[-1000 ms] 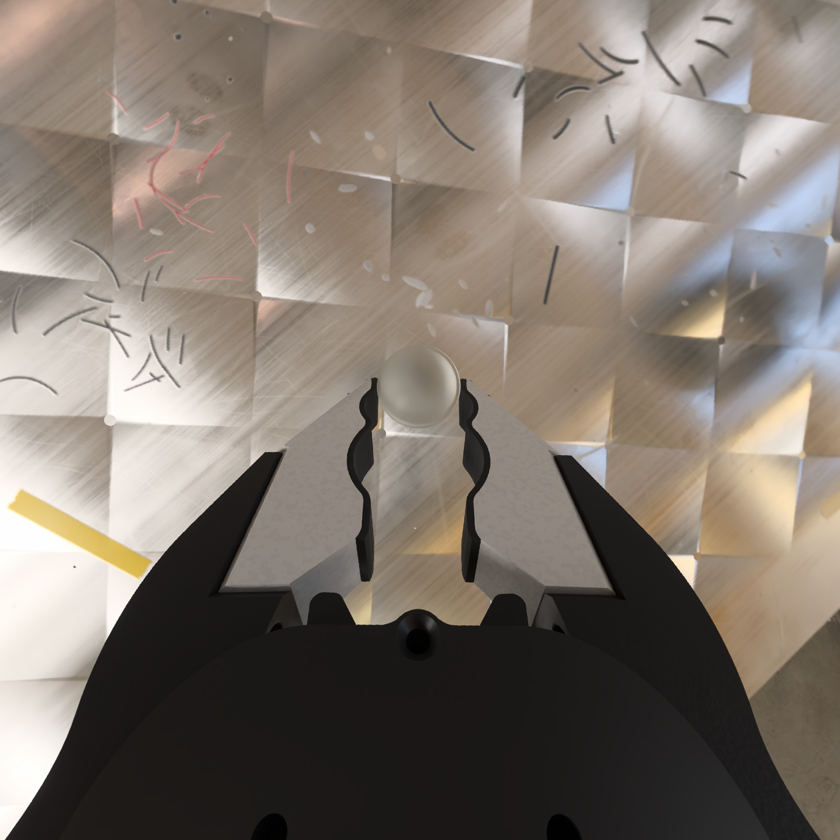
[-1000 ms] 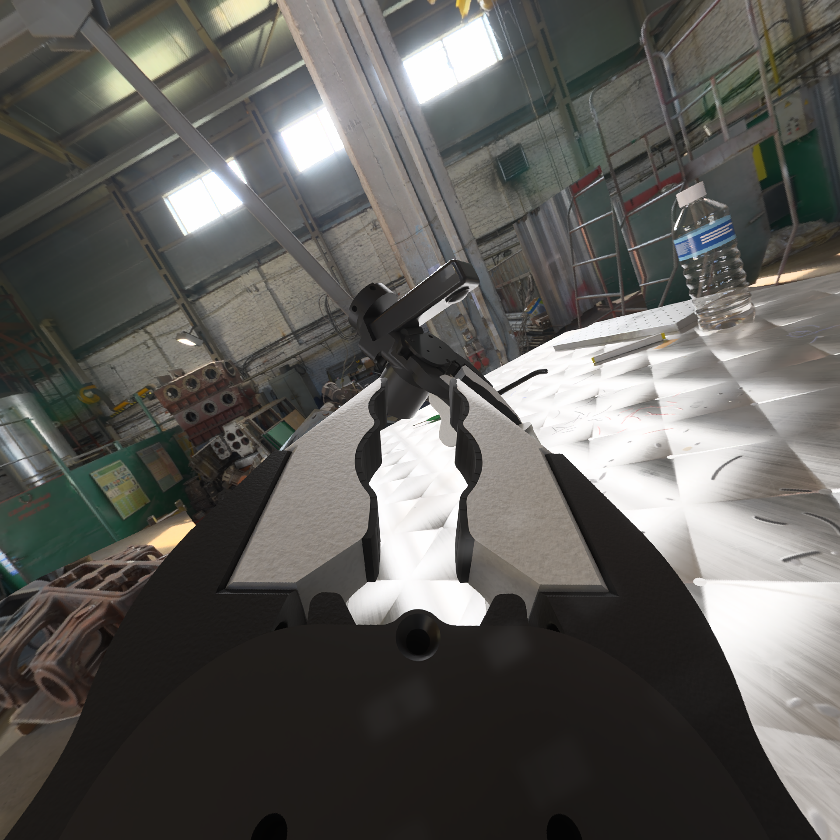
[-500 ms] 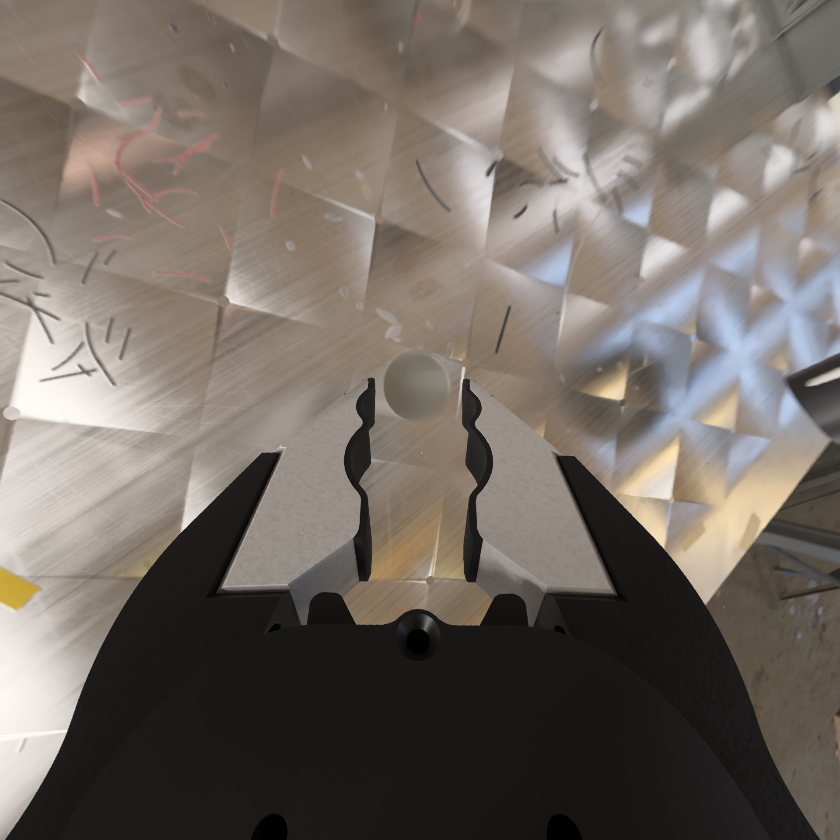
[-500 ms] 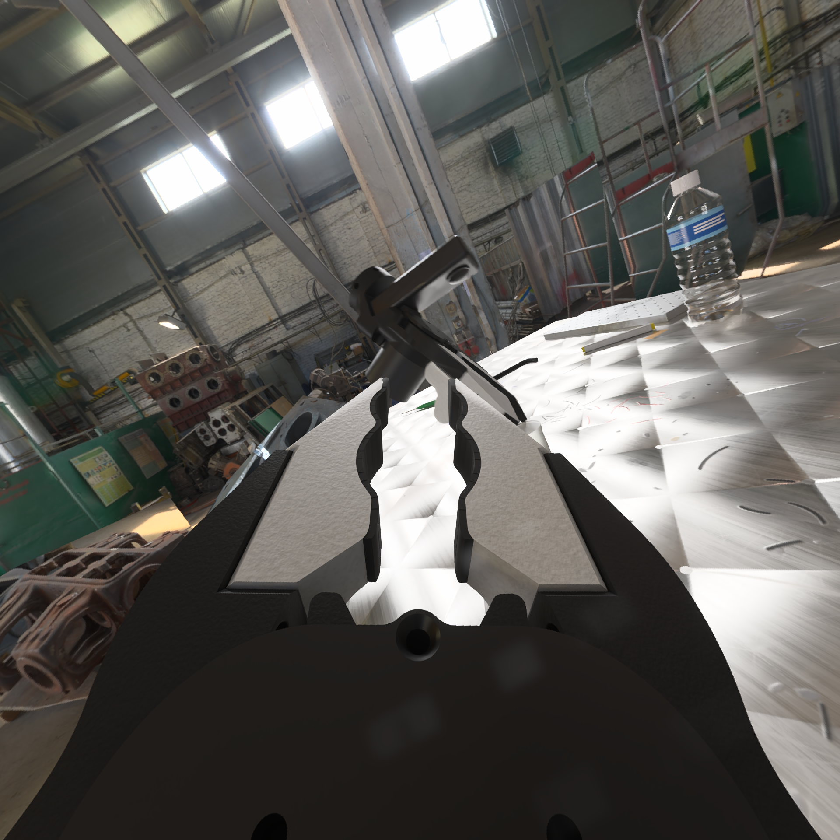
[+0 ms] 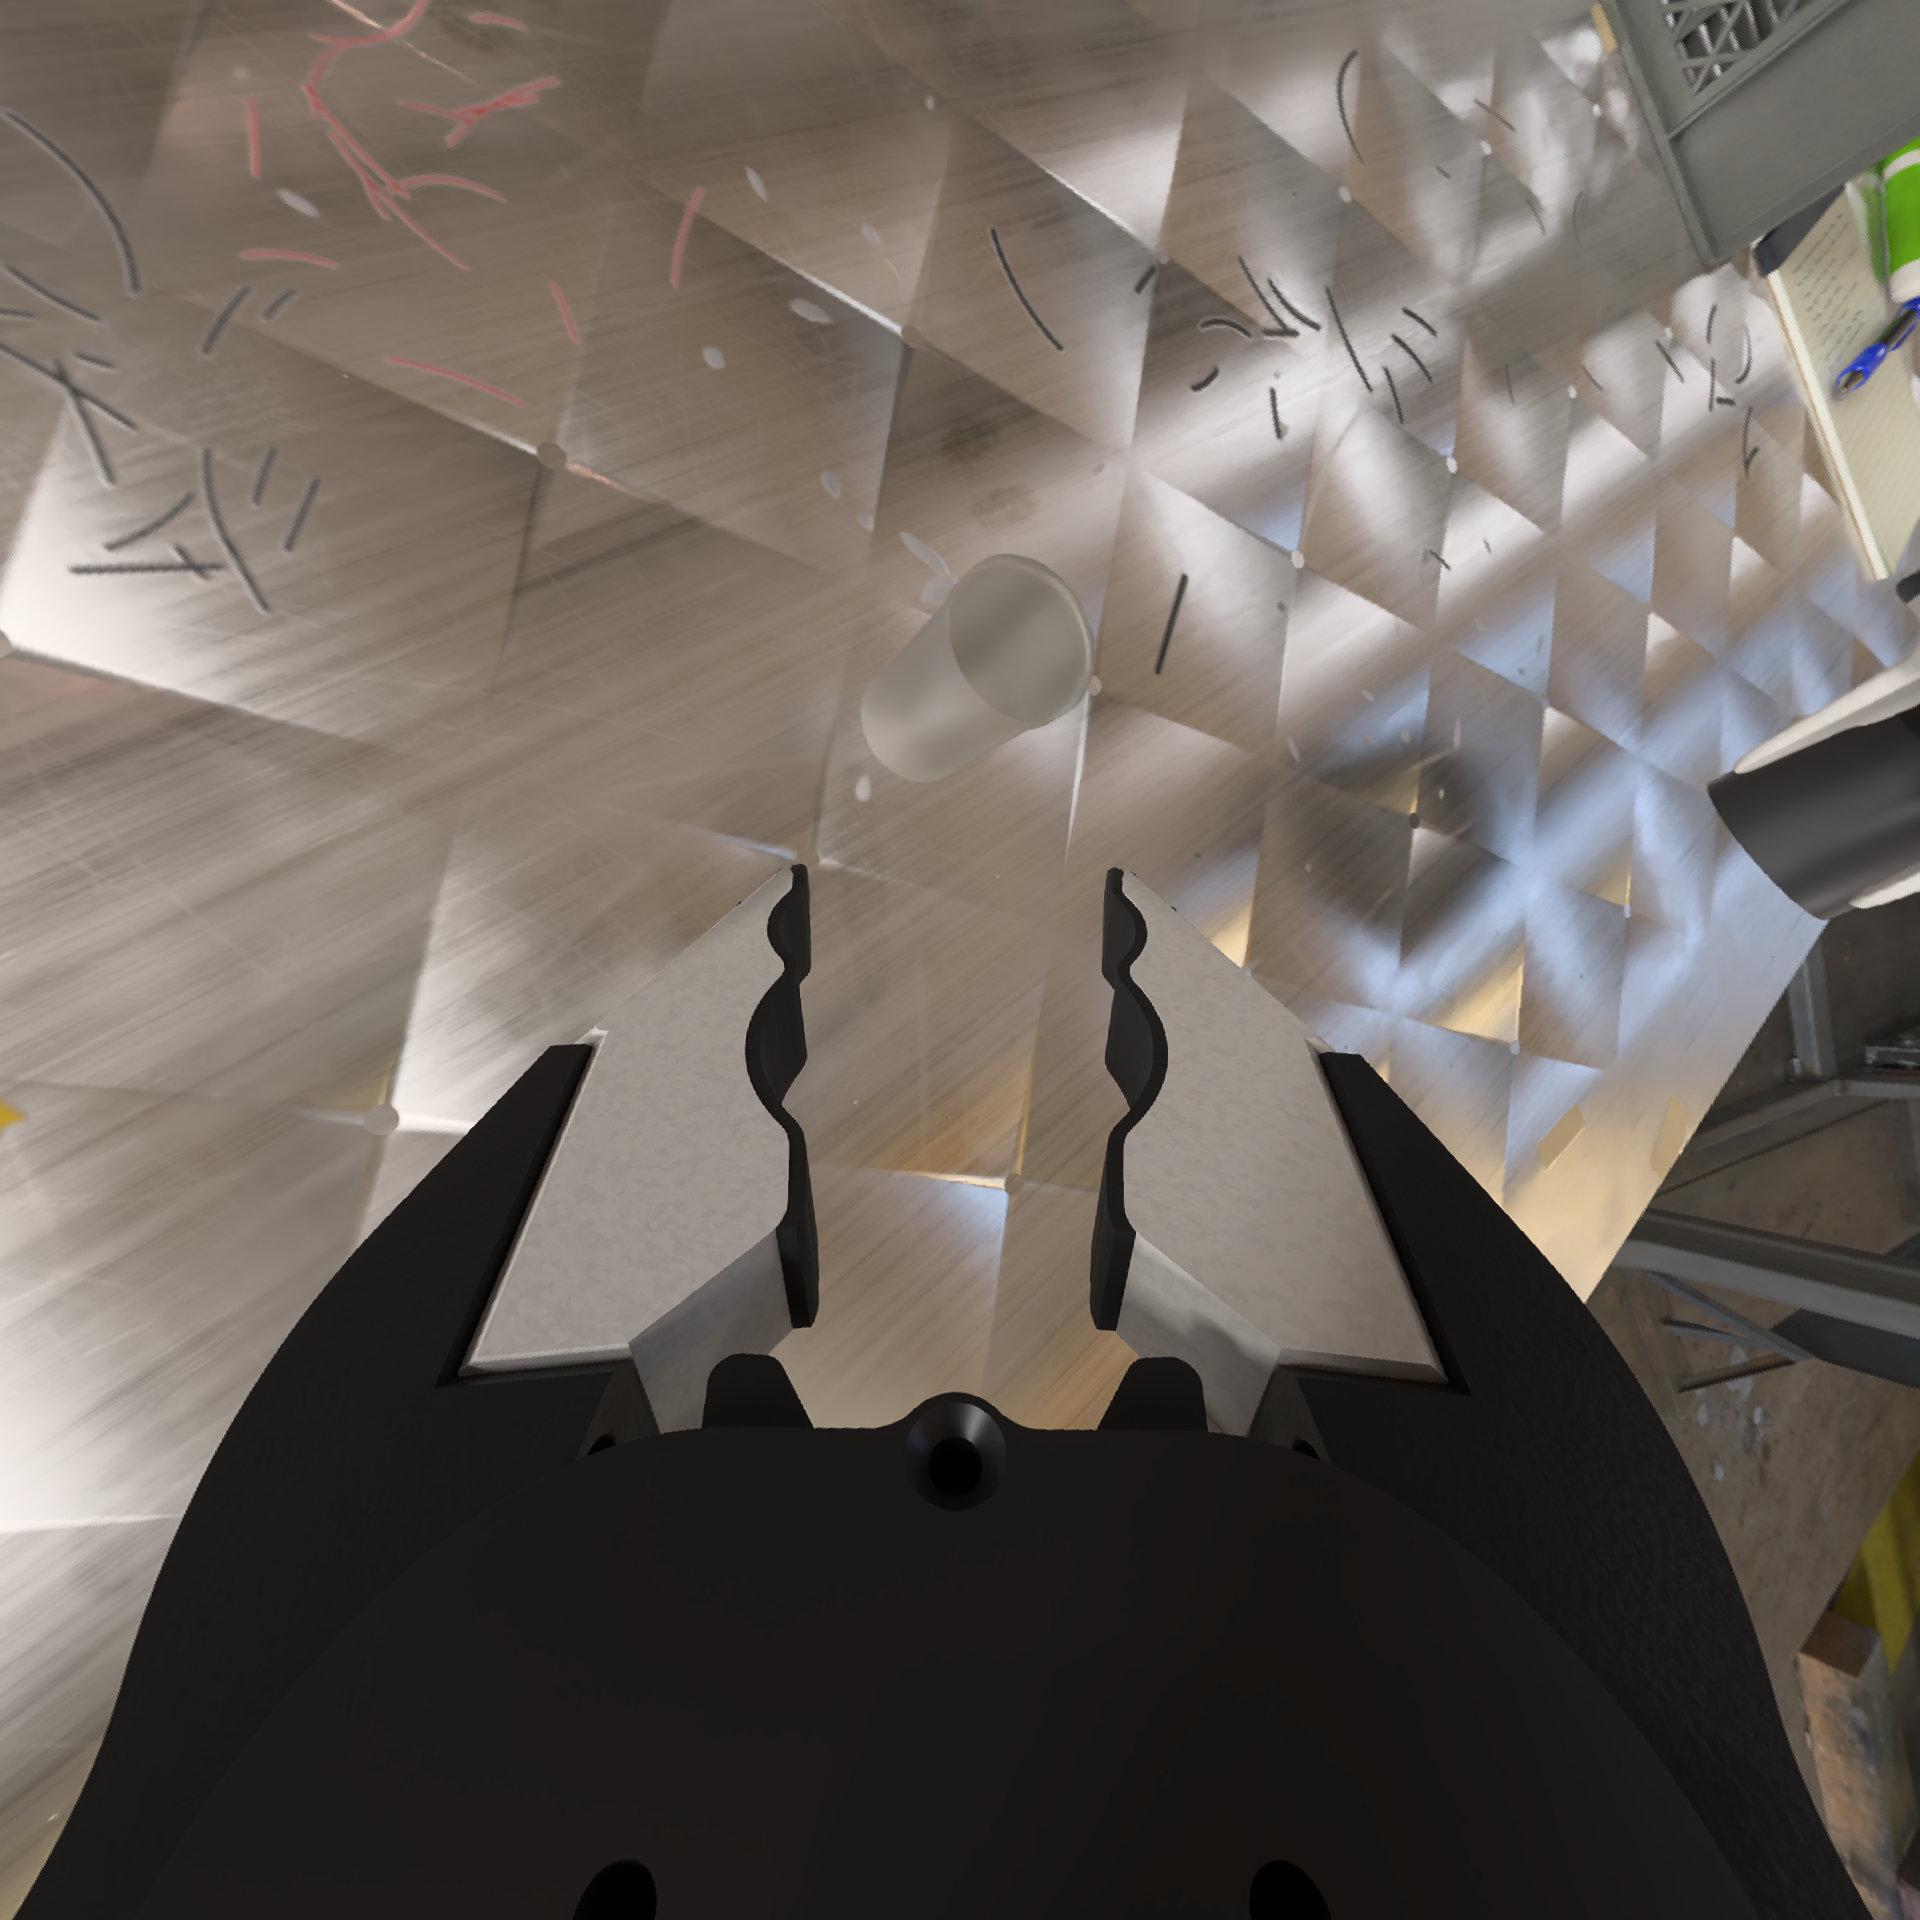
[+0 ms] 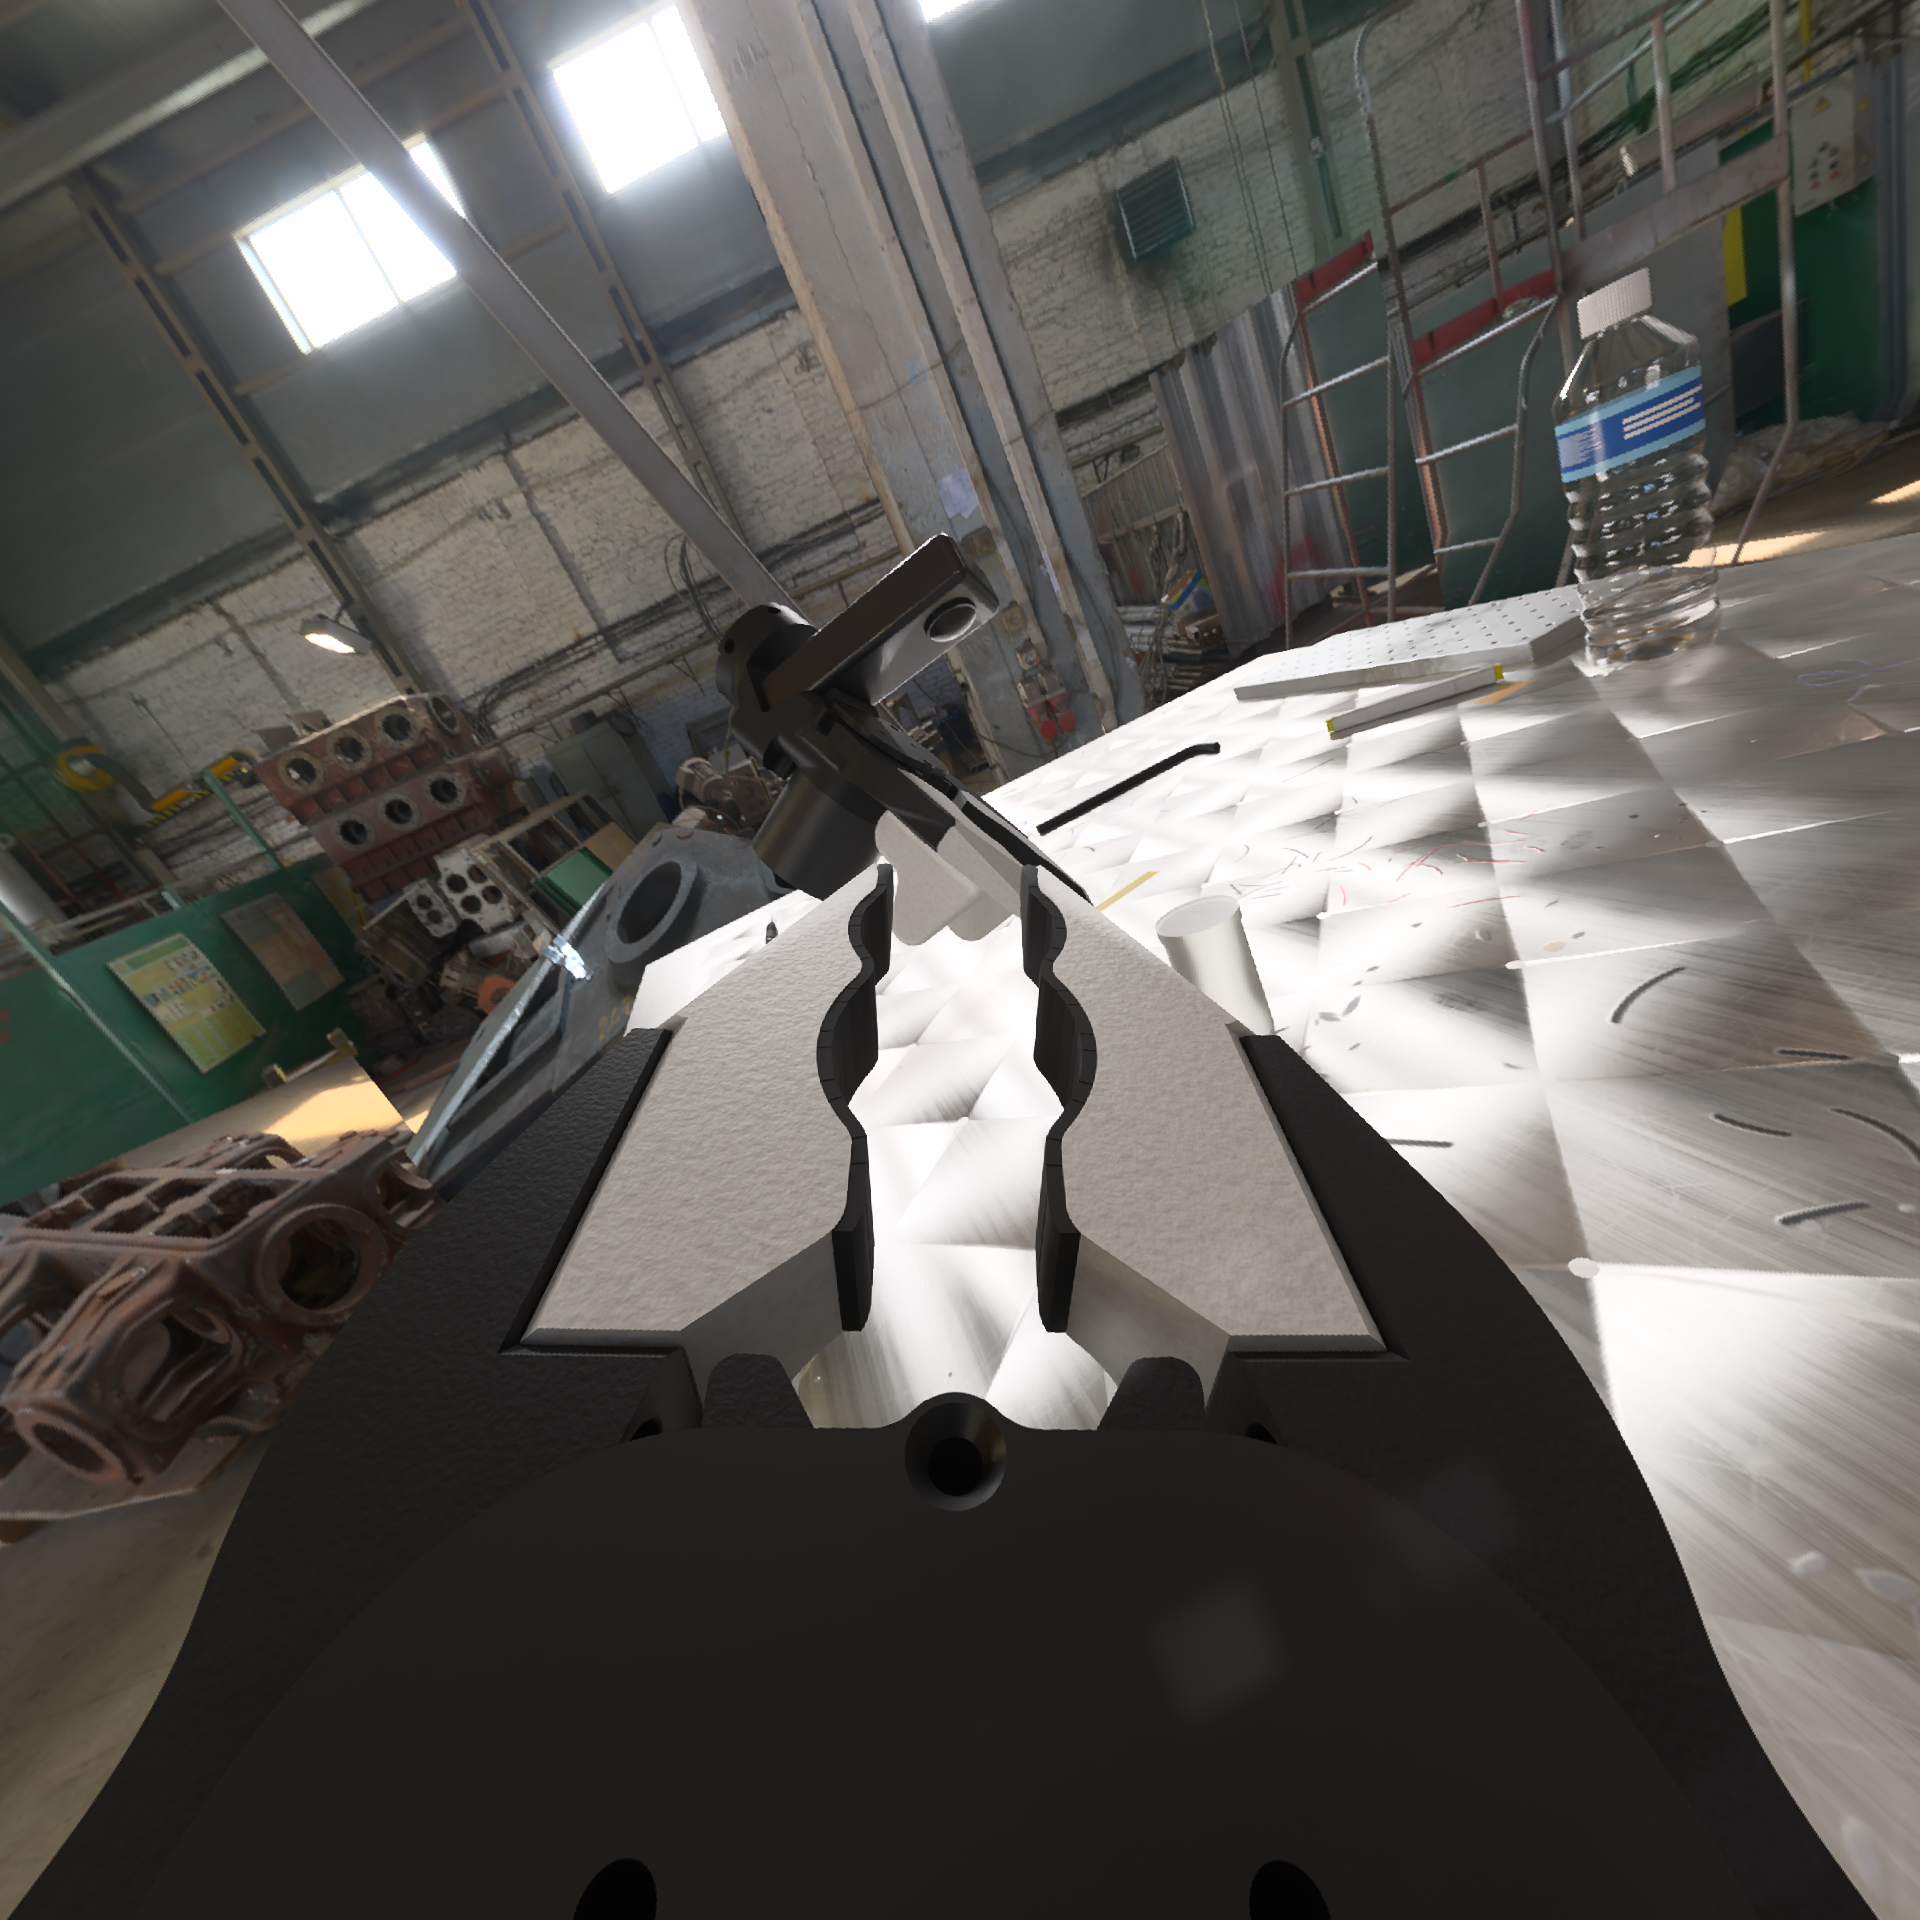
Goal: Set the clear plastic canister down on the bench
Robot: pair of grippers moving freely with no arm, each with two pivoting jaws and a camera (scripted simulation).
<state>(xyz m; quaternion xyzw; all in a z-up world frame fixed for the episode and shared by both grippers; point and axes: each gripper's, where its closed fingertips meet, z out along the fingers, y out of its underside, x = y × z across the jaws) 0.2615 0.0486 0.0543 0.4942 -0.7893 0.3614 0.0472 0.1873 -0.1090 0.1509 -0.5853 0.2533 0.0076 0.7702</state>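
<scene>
The clear plastic canister (image 5: pixel 977 665) stands on the brushed-metal bench (image 5: pixel 416 831), free of any grip. My left gripper (image 5: pixel 954 883) is open and empty, raised above and a little behind the canister, fingers apart from it. In the right wrist view the canister (image 6: pixel 1210 951) stands upright on the bench (image 6: pixel 1558 1039), with the left gripper (image 6: pixel 883 748) tilted over it from the left. My right gripper (image 6: pixel 956 883) is open and empty, low over the bench, some way short of the canister. It also shows at the right edge of the left wrist view (image 5: pixel 1829 821).
A water bottle (image 6: pixel 1636 499), a perforated plate (image 6: pixel 1403 655) and a black hex key (image 6: pixel 1122 779) lie at the far side. A grey crate (image 5: pixel 1766 104) and a notepad with a blue pen (image 5: pixel 1849 384) sit at the bench's corner. The bench edge (image 5: pixel 1714 1091) drops off nearby.
My left gripper has opened and drawn back and up from the canister, which now stands free on the bench. The right gripper has shifted only slightly.
</scene>
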